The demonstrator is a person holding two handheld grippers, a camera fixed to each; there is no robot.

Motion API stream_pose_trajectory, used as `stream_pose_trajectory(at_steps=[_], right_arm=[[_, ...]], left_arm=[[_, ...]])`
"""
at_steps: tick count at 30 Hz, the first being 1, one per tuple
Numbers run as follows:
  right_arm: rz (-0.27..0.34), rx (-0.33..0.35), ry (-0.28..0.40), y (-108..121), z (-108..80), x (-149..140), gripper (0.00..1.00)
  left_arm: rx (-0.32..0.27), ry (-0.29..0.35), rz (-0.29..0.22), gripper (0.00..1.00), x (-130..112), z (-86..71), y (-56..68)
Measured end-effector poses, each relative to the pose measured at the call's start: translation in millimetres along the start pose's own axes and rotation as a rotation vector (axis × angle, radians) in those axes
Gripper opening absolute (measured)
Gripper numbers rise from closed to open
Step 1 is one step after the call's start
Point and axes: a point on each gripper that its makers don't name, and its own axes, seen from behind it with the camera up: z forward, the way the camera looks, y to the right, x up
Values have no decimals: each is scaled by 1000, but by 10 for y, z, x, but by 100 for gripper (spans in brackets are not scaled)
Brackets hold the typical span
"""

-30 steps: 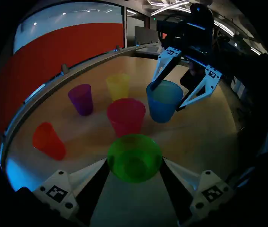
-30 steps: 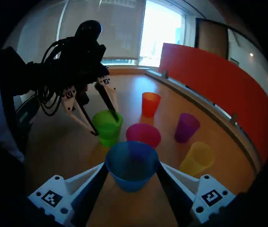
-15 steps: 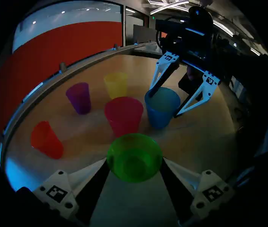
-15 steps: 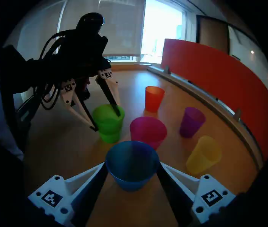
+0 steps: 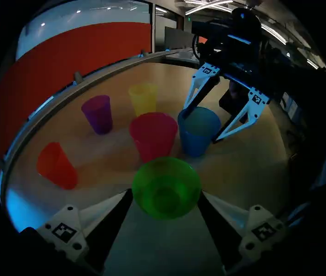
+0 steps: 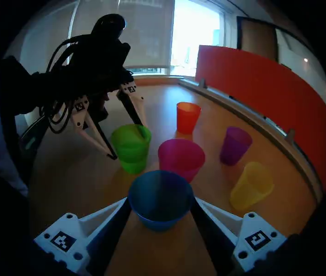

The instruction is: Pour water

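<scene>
Warm, smooth wooden tabletop (image 6: 77,177) runs under your hands, edged on one side by a long curved red wall panel (image 5: 71,50). A bright window (image 6: 195,37) with pale blinds stands beyond the table in the right gripper view. Ceiling strip lights show in the left gripper view.

Your left gripper (image 5: 165,193) is clenched on a translucent green plastic cup (image 5: 165,181). Its white fingers (image 5: 117,211) press the tapered wall from both sides, and the cup is upright, its round mouth open to the camera. Your right gripper (image 6: 160,201) grasps a translucent blue plastic cup (image 6: 160,207) the same way, upright between both fingers. You cannot tell whether either cup holds water.

Between the two held cups stands a glossy magenta plastic cup (image 5: 153,133), just beside both. Farther towards the red panel are a purple plastic cup (image 5: 97,112) and a yellow plastic cup (image 5: 143,97), near each other. An orange plastic cup (image 5: 56,164) stands well apart near the table's edge. All six share the same smooth, tapered tumbler shape.

Each finger base carries a black-and-white square marker (image 6: 62,240). No writing on it can be read. Black cables (image 6: 57,119) loop off the left gripper's dark body in the right gripper view.
</scene>
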Motion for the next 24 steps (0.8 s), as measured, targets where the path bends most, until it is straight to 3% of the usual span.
stream_pose_trajectory(at_steps=[12,14,24], right_arm=[[18,-5,-12,17,3,-71,93],[19,-10,-21,22,-3,-101,97],[40,-37,-22,0,-152,-158,100]], left_arm=[[17,-1,-1,100,-44,-83,7],[20,-1,-3,100,-45,-95,6],[44,7,-9,100,-78,-207,36]])
